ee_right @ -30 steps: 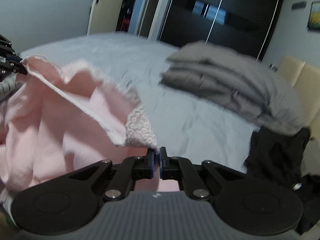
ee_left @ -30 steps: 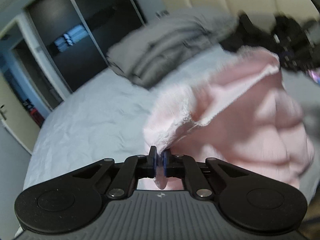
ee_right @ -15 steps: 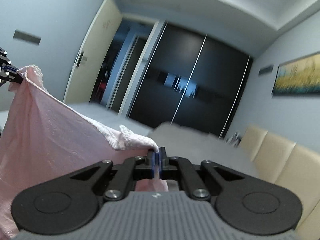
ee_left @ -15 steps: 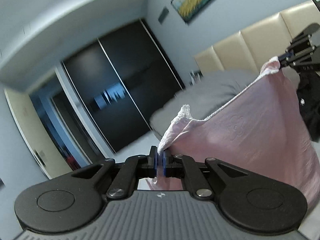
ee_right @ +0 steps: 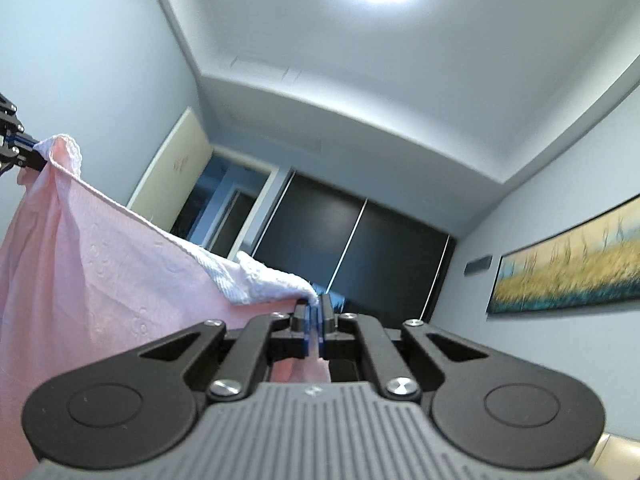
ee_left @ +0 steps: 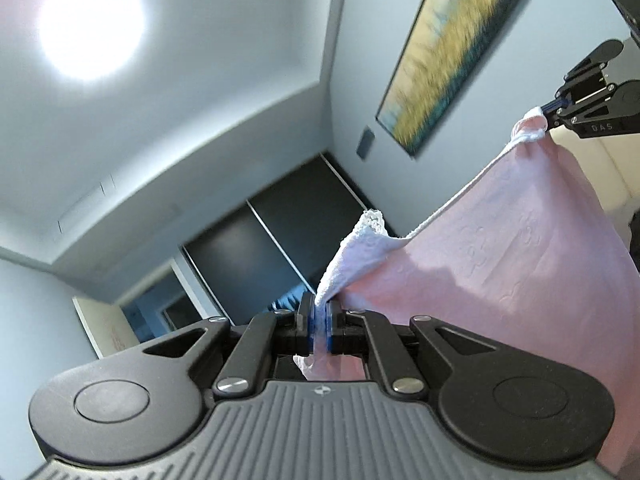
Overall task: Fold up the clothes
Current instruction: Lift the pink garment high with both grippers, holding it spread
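My left gripper (ee_left: 319,326) clamped on one corner of pink garment (ee_left: 520,248); cloth hangs stretched in air between both grippers, top hem taut; my right gripper (ee_right: 315,330) pinching other corner; painting (ee_right: 568,264) on wall at right

Cloth (ee_left: 520,264) hangs between left gripper (ee_left: 319,326), right gripper (ee_right: 316,330).
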`<state>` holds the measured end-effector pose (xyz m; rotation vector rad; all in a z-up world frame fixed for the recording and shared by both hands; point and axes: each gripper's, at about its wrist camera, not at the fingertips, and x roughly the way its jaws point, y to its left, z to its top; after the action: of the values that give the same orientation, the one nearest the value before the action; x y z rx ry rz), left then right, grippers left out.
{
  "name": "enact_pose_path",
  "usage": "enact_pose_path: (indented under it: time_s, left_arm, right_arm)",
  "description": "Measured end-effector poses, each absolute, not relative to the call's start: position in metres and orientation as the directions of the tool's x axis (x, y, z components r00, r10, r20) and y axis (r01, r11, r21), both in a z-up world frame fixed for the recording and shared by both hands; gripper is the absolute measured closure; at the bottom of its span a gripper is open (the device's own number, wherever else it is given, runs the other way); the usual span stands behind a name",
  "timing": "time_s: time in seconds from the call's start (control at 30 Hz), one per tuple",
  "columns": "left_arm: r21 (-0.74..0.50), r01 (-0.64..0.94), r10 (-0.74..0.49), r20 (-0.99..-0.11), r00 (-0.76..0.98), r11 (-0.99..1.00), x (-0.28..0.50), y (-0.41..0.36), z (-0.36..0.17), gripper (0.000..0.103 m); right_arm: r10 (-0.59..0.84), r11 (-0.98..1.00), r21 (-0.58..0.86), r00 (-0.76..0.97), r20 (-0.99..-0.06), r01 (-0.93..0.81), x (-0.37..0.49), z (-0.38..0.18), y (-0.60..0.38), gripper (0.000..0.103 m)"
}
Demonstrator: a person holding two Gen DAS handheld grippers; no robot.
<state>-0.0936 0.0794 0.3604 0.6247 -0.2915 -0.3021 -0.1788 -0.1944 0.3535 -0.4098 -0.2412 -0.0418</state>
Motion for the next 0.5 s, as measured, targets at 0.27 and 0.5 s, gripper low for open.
enact_pose_path:
  time_s: [0.27, 0.5]
  left_arm:
    - [0.583, 0.22, -0.441, 0.267, 0.857, 0.782, -0.147, 0.082, 0.38, 0.1]
    - [0.577, 0.213, -0.461, 0.327, 0.825, 0.789, -0.169, 0.078, 0.398, 0.1]
  right_arm:
    - [0.018, 0.933, -0.346, 0.945, 0.326, 0.102, -0.248, 0.376, -0.199, 0.099]
    - [0.023, 0.947, -0.303, 0.925, 0.38, 0.101, -0.283, 0.391, -0.203, 0.099]
